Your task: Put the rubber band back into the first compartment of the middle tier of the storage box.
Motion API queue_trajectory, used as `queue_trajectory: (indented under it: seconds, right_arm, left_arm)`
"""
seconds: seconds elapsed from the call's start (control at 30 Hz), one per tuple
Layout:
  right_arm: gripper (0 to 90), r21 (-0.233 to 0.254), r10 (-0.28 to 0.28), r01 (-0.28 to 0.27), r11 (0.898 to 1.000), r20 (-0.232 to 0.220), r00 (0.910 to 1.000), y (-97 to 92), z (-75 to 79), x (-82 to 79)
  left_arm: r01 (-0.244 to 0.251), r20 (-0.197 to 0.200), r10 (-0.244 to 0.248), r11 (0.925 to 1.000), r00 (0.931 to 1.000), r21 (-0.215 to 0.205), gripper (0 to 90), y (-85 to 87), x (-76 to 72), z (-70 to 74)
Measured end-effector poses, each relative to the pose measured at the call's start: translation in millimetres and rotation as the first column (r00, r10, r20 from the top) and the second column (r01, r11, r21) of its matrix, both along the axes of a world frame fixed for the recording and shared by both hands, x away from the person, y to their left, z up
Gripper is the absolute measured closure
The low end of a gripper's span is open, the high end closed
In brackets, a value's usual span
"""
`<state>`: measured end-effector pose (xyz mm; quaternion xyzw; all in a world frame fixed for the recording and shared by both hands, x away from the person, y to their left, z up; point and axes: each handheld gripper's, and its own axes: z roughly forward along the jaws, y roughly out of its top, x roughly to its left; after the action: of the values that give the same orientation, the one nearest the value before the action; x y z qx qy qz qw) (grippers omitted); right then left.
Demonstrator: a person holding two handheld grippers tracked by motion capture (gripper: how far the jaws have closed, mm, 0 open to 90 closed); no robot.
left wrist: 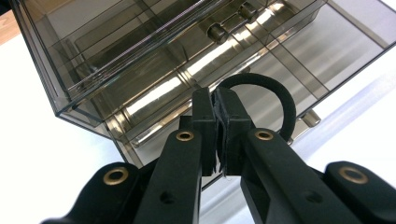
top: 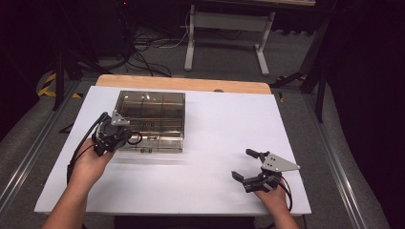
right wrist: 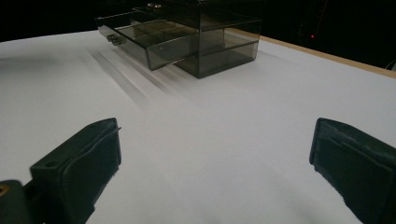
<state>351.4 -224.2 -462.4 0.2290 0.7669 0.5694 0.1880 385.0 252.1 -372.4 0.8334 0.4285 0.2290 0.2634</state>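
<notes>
Hair tie [left wrist: 280,100], pinched by the closed left gripper [left wrist: 217,133] above the open drawer [left wrist: 299,60], might snag there; right gripper [top: 246,164] idles open.

White-topped table [top: 210,138], wooden strip along far edge. Smoky transparent drawer box [top: 152,114] sits on left-rear part, one drawer [right wrist: 140,39] pulled out.

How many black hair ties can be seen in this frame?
1. The black hair tie is pinched in the left gripper's shut jaws, over the open drawer of the smoky organizer box. Dim drawer compartments could hide others.
</notes>
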Motion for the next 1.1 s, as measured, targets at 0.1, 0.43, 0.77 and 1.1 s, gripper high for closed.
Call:
queue_trajectory:
  seconds: [0.1, 0.43, 0.77, 1.1]
  right_arm:
    - [2.5, 0.000, 0.001, -0.001, 1.000, 0.000, 1.0000, 0.1, 0.0, 0.0]
    - [2.5, -0.004, 0.002, -0.002, 1.000, 0.002, 1.0000, 0.3, 0.0, -0.1]
    - [2.8, -0.007, 0.005, -0.005, 1.000, 0.002, 1.0000, 0.7, -0.2, -0.2]
    - [2.9, -0.006, 0.006, -0.006, 1.000, 0.004, 1.0000, 0.8, -0.2, -0.3]
  left_arm:
    - [-0.010, -0.002, 0.010, 0.9999, 0.9999, 0.005, 87.1, 1.7, 1.5, -1.8]
    - [-0.049, -0.015, 0.049, 0.9984, 0.9987, 0.028, 86.9, 9.3, 8.0, -9.1]
    - [-0.077, -0.037, 0.079, 0.9955, 0.9962, 0.055, 86.8, 14.7, 15.3, -19.5]
    - [-0.086, -0.064, 0.091, 0.9940, 0.9938, 0.068, 86.3, 17.9, 20.2, -26.8]
